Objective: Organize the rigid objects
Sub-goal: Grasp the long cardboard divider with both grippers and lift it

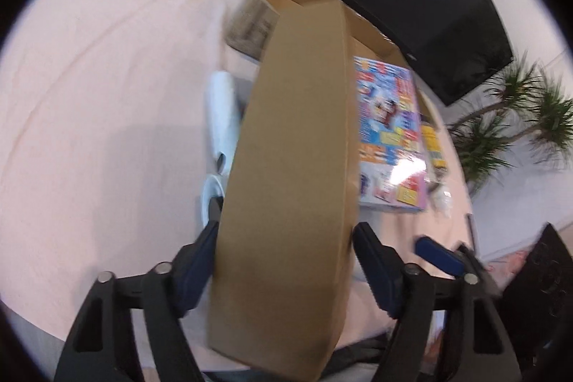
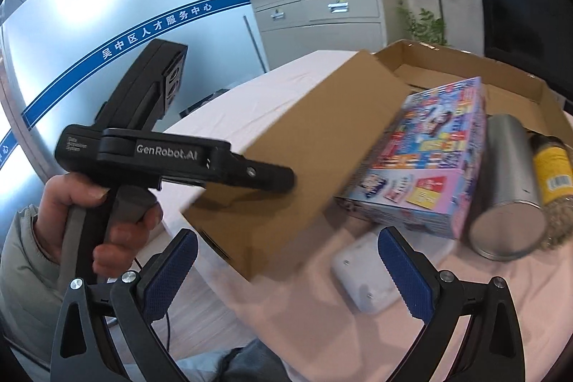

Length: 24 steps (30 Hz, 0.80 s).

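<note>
A long brown cardboard box (image 1: 286,167) runs away from the camera between the fingers of my left gripper (image 1: 286,238), whose blue pads lie against its two long sides. In the right wrist view the same box (image 2: 315,138) sits tilted over the pink table, one black finger (image 2: 265,178) of the left gripper across its near face. My right gripper (image 2: 286,260) stands open just in front of the box's near corner, with nothing gripped. Its blue pad (image 1: 437,255) shows at the right in the left wrist view.
A colourful printed box (image 2: 422,160), a silver tin (image 2: 508,192) on its side and a yellow-labelled jar (image 2: 551,174) lie by an open flat carton (image 2: 465,67). A white device (image 2: 365,274) lies near my right fingers. A person's hand (image 2: 71,203) holds the left gripper's handle.
</note>
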Motion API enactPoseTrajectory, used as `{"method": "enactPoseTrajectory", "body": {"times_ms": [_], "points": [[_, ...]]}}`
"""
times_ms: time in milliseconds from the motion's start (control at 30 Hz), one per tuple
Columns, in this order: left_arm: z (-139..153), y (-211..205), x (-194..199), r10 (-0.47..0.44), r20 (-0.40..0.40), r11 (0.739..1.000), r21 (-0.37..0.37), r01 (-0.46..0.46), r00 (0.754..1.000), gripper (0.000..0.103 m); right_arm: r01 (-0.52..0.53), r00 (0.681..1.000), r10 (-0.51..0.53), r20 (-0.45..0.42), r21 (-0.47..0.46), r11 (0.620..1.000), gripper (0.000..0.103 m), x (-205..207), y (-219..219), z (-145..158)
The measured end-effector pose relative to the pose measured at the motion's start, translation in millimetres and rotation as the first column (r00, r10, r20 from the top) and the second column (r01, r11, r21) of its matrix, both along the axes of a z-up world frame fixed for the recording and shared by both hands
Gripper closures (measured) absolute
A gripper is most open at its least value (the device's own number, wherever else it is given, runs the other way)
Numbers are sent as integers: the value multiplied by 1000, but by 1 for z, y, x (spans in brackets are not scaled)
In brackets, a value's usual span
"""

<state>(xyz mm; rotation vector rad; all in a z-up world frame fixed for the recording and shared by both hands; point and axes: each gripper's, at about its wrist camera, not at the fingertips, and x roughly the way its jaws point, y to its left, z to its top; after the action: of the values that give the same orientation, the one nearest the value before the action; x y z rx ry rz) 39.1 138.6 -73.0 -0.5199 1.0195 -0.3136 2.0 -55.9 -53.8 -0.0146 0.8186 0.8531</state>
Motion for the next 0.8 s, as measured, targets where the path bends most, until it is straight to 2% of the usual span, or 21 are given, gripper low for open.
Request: {"method": "enactPoseTrajectory", "body": {"times_ms": [67,200,367,800], "points": [[2,-7,1,-22,11,1000,-3,22,1000,39,3,1000,-3,-8,12,1000,2,4,3,-1],[11,-24,2,-59,48,997,-39,61,997,39,13,1000,-13,-28,25,1000,2,10,-2,-4],[20,-50,12,-111,70,992,-48,115,991,39,34,997,-30,-72,49,998,2,17,-19,-6],[41,-70,22,-184,146,976,-94,199,972,39,66,992,-51,-117,124,990,2,39,-54,-4]]}}
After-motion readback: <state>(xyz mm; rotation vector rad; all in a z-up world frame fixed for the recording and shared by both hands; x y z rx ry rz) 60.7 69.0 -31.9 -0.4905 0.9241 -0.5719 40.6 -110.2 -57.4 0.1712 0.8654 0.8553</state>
